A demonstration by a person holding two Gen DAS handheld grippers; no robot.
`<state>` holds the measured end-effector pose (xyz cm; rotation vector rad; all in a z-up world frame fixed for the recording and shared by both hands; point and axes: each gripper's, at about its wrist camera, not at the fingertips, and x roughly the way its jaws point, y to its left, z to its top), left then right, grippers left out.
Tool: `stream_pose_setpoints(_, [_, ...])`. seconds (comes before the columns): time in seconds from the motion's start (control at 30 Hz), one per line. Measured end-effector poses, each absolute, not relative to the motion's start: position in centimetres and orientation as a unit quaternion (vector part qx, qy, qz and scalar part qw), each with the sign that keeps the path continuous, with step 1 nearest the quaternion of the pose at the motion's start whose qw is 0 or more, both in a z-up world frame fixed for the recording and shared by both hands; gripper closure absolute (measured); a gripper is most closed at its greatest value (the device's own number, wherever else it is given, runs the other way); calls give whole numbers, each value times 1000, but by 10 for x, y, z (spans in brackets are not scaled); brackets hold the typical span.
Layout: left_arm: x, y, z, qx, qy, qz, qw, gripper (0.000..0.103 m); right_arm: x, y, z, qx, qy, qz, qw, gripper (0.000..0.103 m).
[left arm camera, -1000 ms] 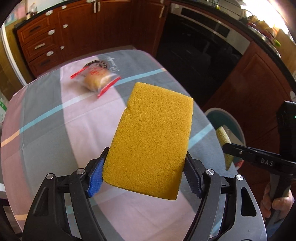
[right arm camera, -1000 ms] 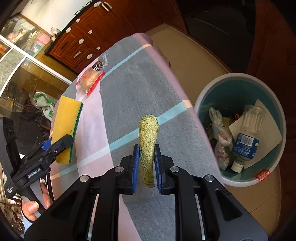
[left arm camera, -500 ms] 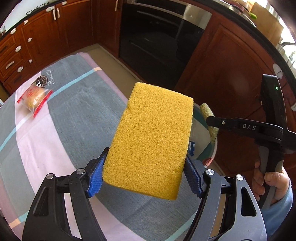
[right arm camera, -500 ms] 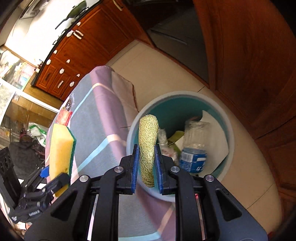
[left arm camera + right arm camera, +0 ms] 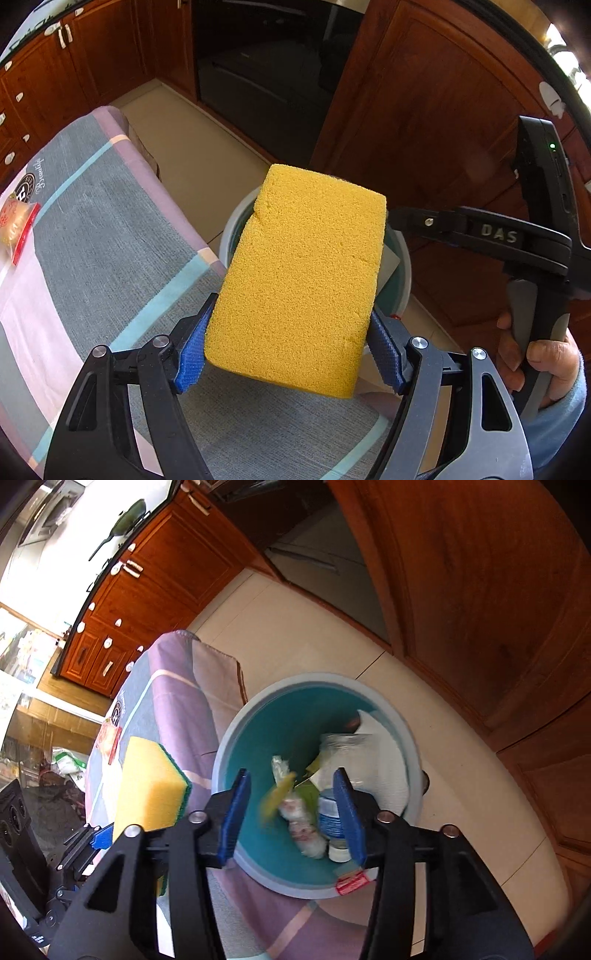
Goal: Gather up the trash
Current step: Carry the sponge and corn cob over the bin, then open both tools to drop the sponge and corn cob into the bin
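The round blue-green trash bucket (image 5: 255, 716) sits mid-frame on the floor, beside the striped cloth table (image 5: 92, 229). The left gripper (image 5: 288, 350) squeezes the big yellow sponge (image 5: 299, 280); bring it right over the bucket before letting go. The right gripper (image 5: 291, 812) has just been opening, and the small yellow-green scrubber (image 5: 275, 799) drops, blurred, between its spread jaws.

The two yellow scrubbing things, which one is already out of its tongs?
The thin mesh scrubber: a blurred yellow streak dropping into the teal bin, free of the right tongs, which have just opened. The thick sponge is clamped in the left tongs.
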<state>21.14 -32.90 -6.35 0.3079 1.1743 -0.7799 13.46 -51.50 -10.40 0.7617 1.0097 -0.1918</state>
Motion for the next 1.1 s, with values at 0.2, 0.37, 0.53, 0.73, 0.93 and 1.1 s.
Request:
stream_pose_setpoints(0.2, [212,-342,-74,153,545,-364,740,27,123,-531,-106,378,460,-106,797,27])
stream_pose_setpoints(0.37, [213,-355,-78,155,552,-365,734,18,114,-543,-109,397,460,-121,785,25])
stream_pose_setpoints(0.53, [217,-351,-77,151,549,-353,742,9,107,-546,-109,398,461,-128,783,25])
stream_pose_setpoints(0.73, [223,-340,-76,148,552,-336,749,4,106,-542,-111,405,465,-132,776,18])
stream_pose_setpoints(0.93, [202,-325,-71,160,546,-317,759,4,107,-531,-113,398,481,-126,771,18])
stream_pose_setpoints(1.1, [192,-312,-68,166,548,-313,757,4,103,-518,-111,393,489,-122,769,16])
